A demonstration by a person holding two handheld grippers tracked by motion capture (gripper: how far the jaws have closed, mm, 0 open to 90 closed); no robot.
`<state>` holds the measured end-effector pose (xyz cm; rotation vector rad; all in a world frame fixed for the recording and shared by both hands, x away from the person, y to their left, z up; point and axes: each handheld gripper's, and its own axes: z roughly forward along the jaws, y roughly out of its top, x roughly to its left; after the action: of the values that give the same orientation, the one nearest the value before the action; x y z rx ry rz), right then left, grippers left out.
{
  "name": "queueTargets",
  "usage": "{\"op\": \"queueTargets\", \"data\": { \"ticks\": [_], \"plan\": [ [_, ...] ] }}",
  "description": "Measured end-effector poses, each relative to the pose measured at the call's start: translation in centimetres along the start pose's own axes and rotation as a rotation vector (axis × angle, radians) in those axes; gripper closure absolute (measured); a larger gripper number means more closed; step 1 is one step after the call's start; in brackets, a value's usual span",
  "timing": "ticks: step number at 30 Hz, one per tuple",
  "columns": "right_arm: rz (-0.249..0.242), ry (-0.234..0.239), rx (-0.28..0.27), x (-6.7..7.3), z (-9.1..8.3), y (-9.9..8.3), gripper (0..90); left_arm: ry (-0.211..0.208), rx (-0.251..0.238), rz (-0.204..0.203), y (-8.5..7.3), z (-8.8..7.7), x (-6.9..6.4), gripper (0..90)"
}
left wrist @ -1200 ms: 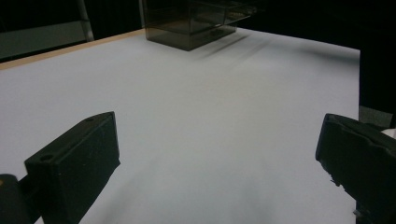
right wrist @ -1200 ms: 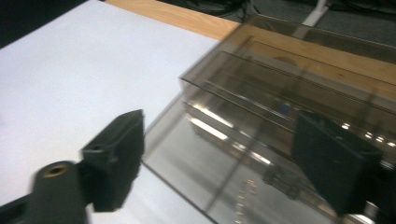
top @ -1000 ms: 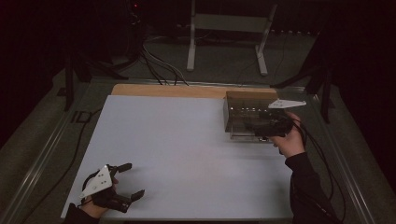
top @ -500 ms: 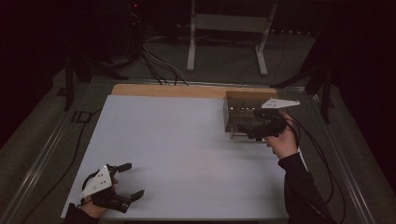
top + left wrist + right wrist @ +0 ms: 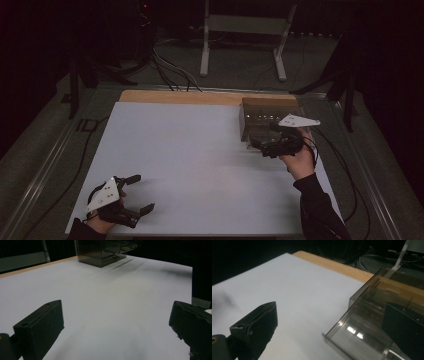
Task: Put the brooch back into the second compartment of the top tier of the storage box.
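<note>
Drawer [image 5: 362, 337] is the thing in hand: a clear smoky tray pulled partway out of its box [image 5: 267, 112], which stands at the far right of the white table [image 5: 200, 165] against the wooden strip. From my right tongs [image 5: 265, 148] it lies straight ahead and a touch to the right; in the right gripper view its front lip runs across the gap between the jaws, one jaw standing over the tray and the other out over bare table. These jaws have just been opening and now stand about as wide as they go, with nothing pressed between them; the lip is between them but the pads are off it. The drawer's long axis runs along its front edge, across the line of my reach, while its travel is in and out of the box, toward and away from my hand. That is what the next move turns on, I judge: push or pull must go square to the front, or the tray may skew in its runners. My right hand is plainly the nearer one. My left tongs [image 5: 136, 195] rest at the near left corner, well apart from the box, jaws spread wide and empty, the box far ahead of them.
</note>
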<state>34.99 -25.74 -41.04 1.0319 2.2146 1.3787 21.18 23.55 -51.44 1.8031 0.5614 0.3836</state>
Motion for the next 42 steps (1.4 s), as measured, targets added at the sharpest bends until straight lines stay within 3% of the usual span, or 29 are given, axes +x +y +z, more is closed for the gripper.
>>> {"op": "queueTargets", "data": {
  "ticks": [13,27,35,42],
  "plan": [
    [-0.019,0.024,0.035,1.8,0.3,-3.3,0.9,-0.002,-0.002,-0.002,0.1,0.0,0.0,0.6],
    [0.012,0.032,0.032,2.0,-0.3,-7.5,0.9,-0.005,0.003,0.001,0.0,0.1,0.0,0.6],
    [0.007,0.005,0.050,1.9,-0.9,-9.8,0.8,-0.006,0.001,0.001,0.1,0.1,0.0,0.6],
    [-0.026,-0.018,0.089,2.3,-1.3,-11.7,0.8,-0.007,-0.001,-0.001,0.1,0.0,0.0,0.6]
  ]
}}
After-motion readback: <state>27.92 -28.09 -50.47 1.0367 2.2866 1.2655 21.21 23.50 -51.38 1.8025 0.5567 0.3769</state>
